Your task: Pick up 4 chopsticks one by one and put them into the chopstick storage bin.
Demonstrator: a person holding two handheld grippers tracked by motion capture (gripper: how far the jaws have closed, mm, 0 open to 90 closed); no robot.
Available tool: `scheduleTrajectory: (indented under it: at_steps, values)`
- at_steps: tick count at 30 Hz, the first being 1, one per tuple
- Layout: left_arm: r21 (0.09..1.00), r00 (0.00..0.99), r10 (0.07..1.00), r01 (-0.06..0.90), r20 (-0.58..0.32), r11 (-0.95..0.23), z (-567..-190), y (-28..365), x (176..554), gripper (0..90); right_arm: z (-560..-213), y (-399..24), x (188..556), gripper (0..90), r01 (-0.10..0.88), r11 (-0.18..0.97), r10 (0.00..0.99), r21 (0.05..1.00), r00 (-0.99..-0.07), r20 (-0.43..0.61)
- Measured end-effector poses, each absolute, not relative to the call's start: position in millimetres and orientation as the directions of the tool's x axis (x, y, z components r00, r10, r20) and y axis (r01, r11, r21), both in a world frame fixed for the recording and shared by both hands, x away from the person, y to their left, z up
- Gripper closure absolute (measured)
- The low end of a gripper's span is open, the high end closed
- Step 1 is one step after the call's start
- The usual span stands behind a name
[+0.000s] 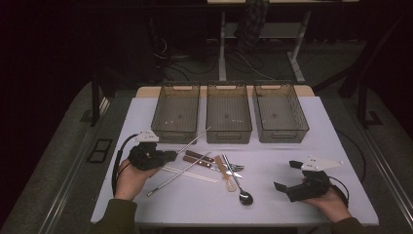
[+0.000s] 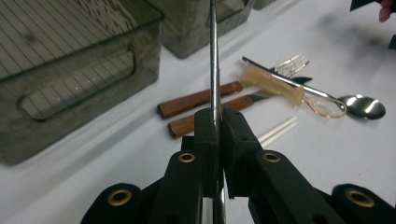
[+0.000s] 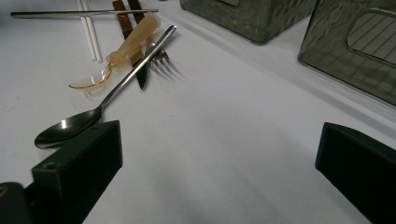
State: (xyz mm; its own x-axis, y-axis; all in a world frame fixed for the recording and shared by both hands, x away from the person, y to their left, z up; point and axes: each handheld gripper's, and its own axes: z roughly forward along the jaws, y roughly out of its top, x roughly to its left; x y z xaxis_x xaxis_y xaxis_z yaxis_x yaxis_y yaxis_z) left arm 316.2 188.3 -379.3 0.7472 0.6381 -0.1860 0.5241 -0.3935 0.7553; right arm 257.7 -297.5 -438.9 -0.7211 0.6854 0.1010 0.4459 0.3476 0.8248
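Dark room, cables on the floor beyond a white desk. Three grey slatted bins in a row at the far edge, well ahead of both tongs, all bare inside, probably one per cutlery type. Left tongs clamped together on a metal chopstick, seen in the left gripper view pinched near one end with the rod running straight out past the tips toward the left bin; looks lifted off the desk at the far end, likely to carry it over the rim. Second metal chopstick flat on the desk just right of the left tongs, slanting toward the person. Pile of leftover cutlery between the two tongs: two wooden-handled pieces side by side, fork tines beyond them, white plastic chopsticks close under the left tongs' tips, amber plastic spoon crossing a steel spoon. Right tongs spread wide apart, nothing between them, resting low at the near right of the desk, well clear of the pile, steel spoon bowl just past its left jaw. Seemingly parked while the left does the carry. Sorting judged barely begun.
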Motion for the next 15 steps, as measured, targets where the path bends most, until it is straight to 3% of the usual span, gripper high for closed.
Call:
scheduleTrajectory:
  at_steps: [15]
  values:
    - [0.771,0.741,0.651,0.508,-0.165,-0.384,-368,180,341,84.6,-439,-299,258,0.5,0.446,0.342,0.685,0.827,-0.721,0.106]
